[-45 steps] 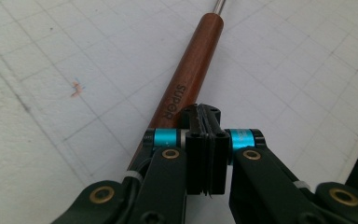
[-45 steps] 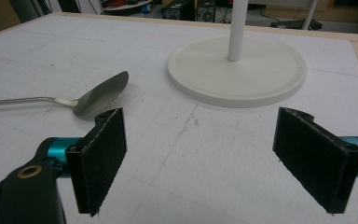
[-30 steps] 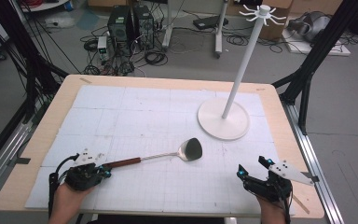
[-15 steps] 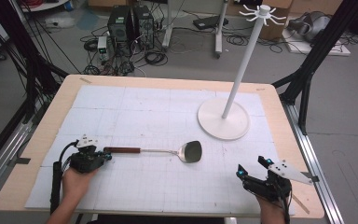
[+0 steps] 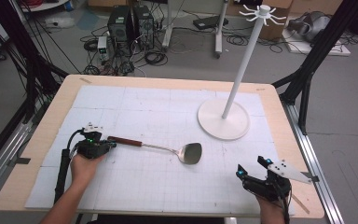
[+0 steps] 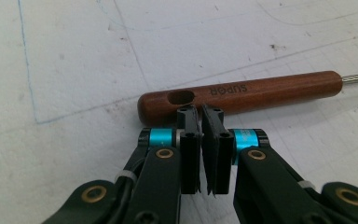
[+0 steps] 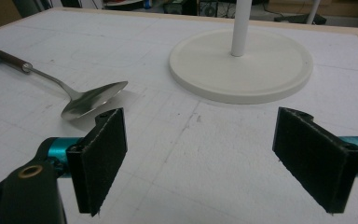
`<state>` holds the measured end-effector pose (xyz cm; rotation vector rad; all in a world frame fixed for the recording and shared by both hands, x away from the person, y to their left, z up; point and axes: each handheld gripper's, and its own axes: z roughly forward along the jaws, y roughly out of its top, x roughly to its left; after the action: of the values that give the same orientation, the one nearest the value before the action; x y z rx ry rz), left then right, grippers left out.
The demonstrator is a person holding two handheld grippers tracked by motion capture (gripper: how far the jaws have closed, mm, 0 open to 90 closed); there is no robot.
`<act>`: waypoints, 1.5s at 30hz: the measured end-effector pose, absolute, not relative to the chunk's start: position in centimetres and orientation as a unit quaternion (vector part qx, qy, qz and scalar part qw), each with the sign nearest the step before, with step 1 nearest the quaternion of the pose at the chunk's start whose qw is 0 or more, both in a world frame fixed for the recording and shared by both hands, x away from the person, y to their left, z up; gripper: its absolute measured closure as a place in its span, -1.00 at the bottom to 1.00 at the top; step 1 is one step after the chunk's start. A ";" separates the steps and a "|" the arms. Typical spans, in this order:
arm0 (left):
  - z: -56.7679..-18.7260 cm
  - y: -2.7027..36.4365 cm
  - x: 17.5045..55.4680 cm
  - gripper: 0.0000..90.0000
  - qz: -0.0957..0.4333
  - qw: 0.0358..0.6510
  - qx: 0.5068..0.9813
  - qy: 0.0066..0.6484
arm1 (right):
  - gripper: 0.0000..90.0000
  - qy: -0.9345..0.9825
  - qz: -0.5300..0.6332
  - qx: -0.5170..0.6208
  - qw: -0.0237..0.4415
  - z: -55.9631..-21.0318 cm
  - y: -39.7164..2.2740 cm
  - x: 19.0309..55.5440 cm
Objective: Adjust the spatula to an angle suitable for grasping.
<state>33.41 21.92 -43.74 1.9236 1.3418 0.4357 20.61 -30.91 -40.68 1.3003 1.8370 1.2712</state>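
Note:
A metal spatula (image 5: 189,152) with a brown wooden handle (image 6: 261,91) lies on the white gridded mat, its head pointing right. My left gripper (image 5: 111,143) is shut with nothing between its jaws. Its fingertips (image 6: 200,112) rest against the side of the handle, just by the hanging hole at the handle's end. My right gripper (image 5: 251,166) stands open near the table's front right corner, its pads (image 7: 100,154) wide apart over bare mat. From there the spatula head (image 7: 93,100) lies ahead and to the left.
A white hook stand (image 5: 223,123) with a round base, tall pole and a ring of hooks on top (image 5: 261,11) stands at the right back of the mat; its base (image 7: 242,65) lies ahead of the right gripper. The wooden table edge (image 5: 303,140) borders the mat.
My left hand has moved away from the table's front edge with its jaws shut. The spatula's handle end swung that way with it, so the spatula has turned about its head. The right gripper stayed put.

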 end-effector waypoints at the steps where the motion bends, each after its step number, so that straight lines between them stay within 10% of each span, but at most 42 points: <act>1: -43.7 21.8 33.7 0.89 0.173 0.365 0.752 0.521 | -0.63 0.682 0.474 0.485 0.273 -40.7 -30.9 20.6; 15: -43.3 25.4 35.3 0.90 0.236 0.404 0.712 0.523 | -0.63 0.687 0.469 0.483 0.272 -40.9 -30.7 20.9; 45: -44.7 19.7 37.0 0.99 0.150 0.409 0.743 0.509 | -0.63 0.686 0.469 0.484 0.274 -40.9 -30.9 20.8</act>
<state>37.00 19.74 -44.72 1.8708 1.2819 0.3768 20.78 -30.90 -40.88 1.3009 1.8451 1.2603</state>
